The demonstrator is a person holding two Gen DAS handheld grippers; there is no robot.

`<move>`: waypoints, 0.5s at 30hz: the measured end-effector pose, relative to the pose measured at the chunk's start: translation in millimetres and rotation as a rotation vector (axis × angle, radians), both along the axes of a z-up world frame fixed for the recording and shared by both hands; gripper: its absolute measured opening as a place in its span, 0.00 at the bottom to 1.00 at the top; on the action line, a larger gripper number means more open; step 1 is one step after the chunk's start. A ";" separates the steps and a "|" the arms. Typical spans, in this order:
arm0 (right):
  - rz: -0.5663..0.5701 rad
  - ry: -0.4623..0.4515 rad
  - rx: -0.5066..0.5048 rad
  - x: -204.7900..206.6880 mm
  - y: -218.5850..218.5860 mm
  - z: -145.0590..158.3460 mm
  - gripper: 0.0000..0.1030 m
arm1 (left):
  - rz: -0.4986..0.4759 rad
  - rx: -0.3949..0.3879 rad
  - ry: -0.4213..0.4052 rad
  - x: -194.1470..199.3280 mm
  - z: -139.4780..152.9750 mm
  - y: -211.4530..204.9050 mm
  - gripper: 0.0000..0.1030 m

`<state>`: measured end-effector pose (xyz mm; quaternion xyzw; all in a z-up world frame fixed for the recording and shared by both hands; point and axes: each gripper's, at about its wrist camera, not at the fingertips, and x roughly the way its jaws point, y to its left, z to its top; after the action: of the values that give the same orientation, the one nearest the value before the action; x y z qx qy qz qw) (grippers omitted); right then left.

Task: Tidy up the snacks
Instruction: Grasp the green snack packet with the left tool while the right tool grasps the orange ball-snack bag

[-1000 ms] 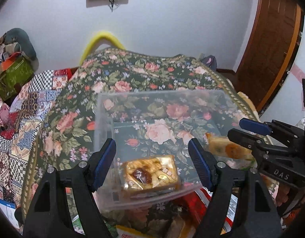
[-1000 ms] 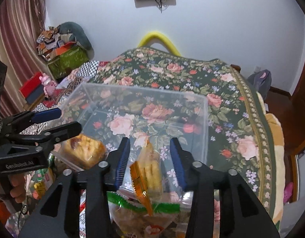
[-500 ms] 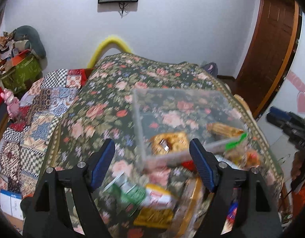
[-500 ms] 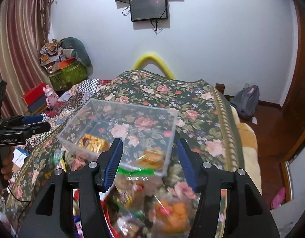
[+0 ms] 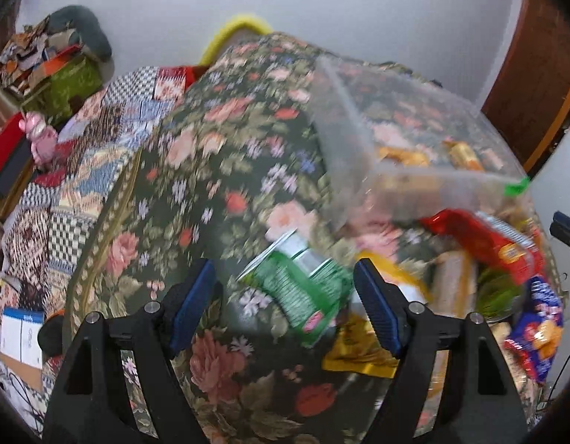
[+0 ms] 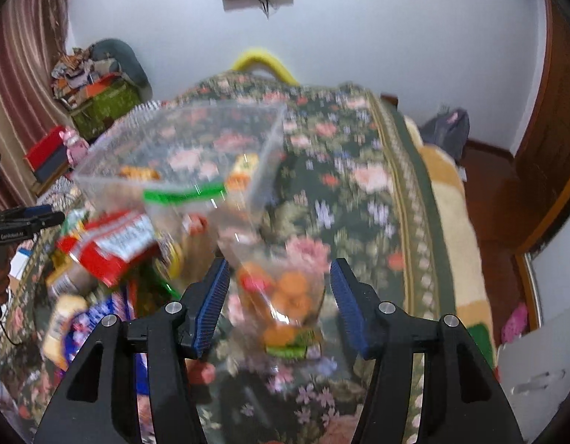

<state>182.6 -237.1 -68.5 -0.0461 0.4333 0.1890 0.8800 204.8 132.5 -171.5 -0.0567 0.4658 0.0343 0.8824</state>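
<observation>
My left gripper (image 5: 285, 298) hangs over the floral bedspread (image 5: 196, 170) with its jaws standing wide apart and nothing pressed between the pads; a green snack packet (image 5: 299, 288) lies on the cloth in the gap between them, touching neither. Just to its right sits a yellow packet (image 5: 359, 355), and beyond that a red packet (image 5: 485, 240) and a blue one (image 5: 536, 333) in a loose heap. My right gripper (image 6: 279, 298) is also parted, its pads clear of everything, and a clear bag of orange round snacks (image 6: 288, 296) rests on the bedspread between the fingers without contact. The clear plastic box (image 6: 181, 140) stands farther up the bed, above the heap, with a few wrapped snacks lying in its bottom and a green-edged bag (image 6: 185, 194) against its near wall. Much of the pile is blurred
</observation>
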 end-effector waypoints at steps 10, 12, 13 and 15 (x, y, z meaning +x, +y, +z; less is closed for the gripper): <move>0.002 0.121 0.010 8.2 1.1 -44.9 0.59 | -0.032 -0.014 0.014 17.0 -23.8 -1.3 0.80; 0.001 0.125 0.007 7.1 2.8 -48.5 0.61 | -0.042 -0.004 0.011 21.2 -25.8 -4.3 0.80; 0.003 0.128 0.009 6.6 3.3 -50.8 0.61 | -0.044 -0.001 0.009 23.1 -27.2 -5.1 0.80; 0.003 0.132 0.016 5.6 4.2 -53.8 0.61 | -0.040 0.001 0.007 25.8 -30.8 -5.6 0.80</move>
<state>188.2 -232.9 -122.3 -0.0269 0.4888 0.1965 0.8495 230.5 126.8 -202.3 -0.0470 0.4699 0.0170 0.8813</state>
